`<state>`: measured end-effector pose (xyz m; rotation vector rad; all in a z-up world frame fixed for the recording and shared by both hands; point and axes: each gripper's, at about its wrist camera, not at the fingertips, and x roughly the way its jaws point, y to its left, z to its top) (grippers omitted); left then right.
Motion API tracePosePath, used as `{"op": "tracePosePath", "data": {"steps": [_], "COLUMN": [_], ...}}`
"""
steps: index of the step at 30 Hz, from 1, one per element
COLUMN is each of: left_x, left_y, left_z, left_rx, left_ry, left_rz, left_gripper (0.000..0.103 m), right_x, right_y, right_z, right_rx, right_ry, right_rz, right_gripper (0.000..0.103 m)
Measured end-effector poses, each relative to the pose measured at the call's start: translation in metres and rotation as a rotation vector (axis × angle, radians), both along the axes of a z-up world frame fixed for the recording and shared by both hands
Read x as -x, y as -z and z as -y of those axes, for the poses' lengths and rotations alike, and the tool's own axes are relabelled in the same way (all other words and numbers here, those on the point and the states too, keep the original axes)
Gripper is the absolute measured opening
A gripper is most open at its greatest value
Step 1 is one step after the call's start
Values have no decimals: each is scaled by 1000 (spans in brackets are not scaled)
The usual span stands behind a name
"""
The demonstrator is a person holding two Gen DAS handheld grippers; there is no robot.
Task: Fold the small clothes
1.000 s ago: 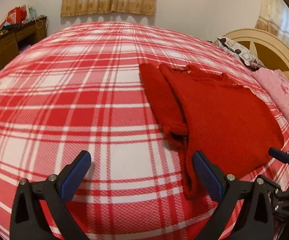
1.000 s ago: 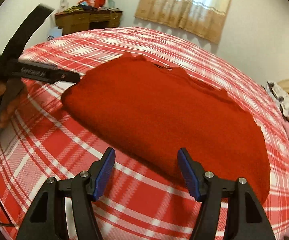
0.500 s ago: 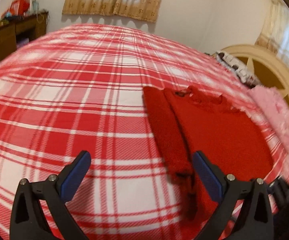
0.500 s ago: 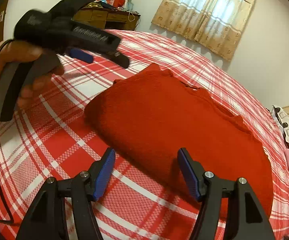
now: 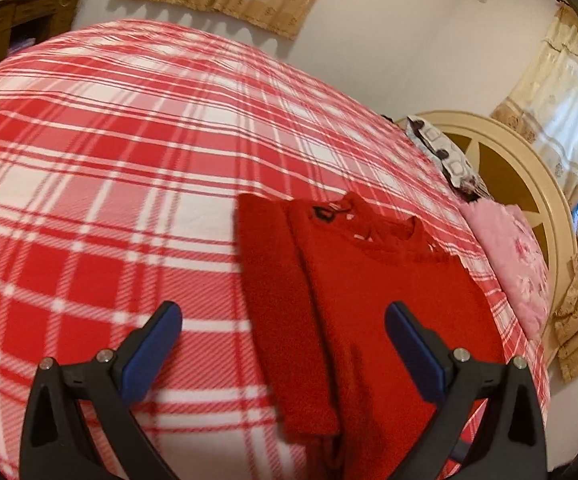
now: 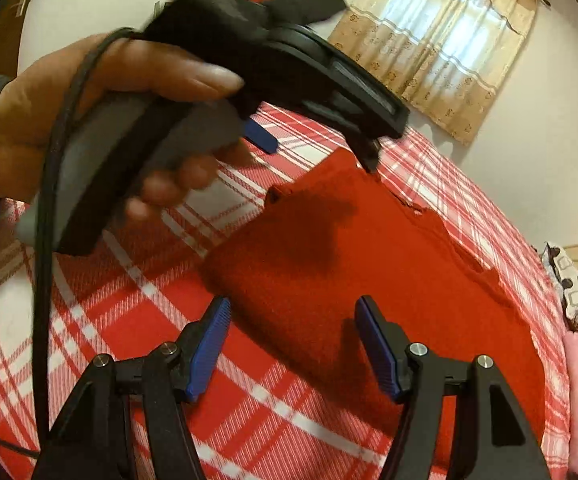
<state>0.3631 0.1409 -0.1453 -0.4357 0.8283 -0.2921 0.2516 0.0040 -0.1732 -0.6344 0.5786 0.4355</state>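
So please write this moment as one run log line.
left gripper: open, empty | right gripper: open, empty | red sweater: partly folded on plaid bed

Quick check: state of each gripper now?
Left gripper: open, holding nothing, above the red sweater.
Right gripper: open, holding nothing.

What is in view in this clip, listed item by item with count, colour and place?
sweater: one, red, flat on the bed, one sleeve folded along its side
bedspread: one, red and white plaid, covering the bed
headboard: one, cream, at the bed's head
pink pillow: one, by the headboard
patterned pillow: one, white and dark, beside the pink one
curtains: beige, on windows
desk: one, brown, cluttered, far corner
left hand-held gripper: open, above the sweater
right hand-held gripper: open, at the sweater's edge
left hand: one, holding the left tool
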Motion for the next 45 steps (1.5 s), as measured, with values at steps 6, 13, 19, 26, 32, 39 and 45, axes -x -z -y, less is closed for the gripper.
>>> {"op": "tracePosePath", "data": {"steps": [6,13,19,26,32,39,45], "left_x": [-11,-15,-20,-27,-28,-36,-31], "left_y": [5,15,18,27,27,34,26], "left_z": [7,7,4,-7,-6,-19,-9], "left_rx": [-10,13,43,144,151,270,228], "left_ry": [23,31,47,33,50,53,51], "left_rz": [-27,-24,-23,-46,-57,-115,-94], "left_gripper": [102,88,72,43,39,18,15], "right_x": [-5,-9,-15,-13,-14,-12,-12], "right_y": [3,1,-1,-1,-2,-5,-12], "right_z": [-5,-4,2,-2,-7,1,12], "right_rx": [14,11,-6,11,-4,-37,-69], "right_ry": [11,20,26,14,-17,-42,-44], "right_rz": [7,13,-3,2,-40,-68,-68], "right_gripper": [65,65,65,54,22,9,8]}}
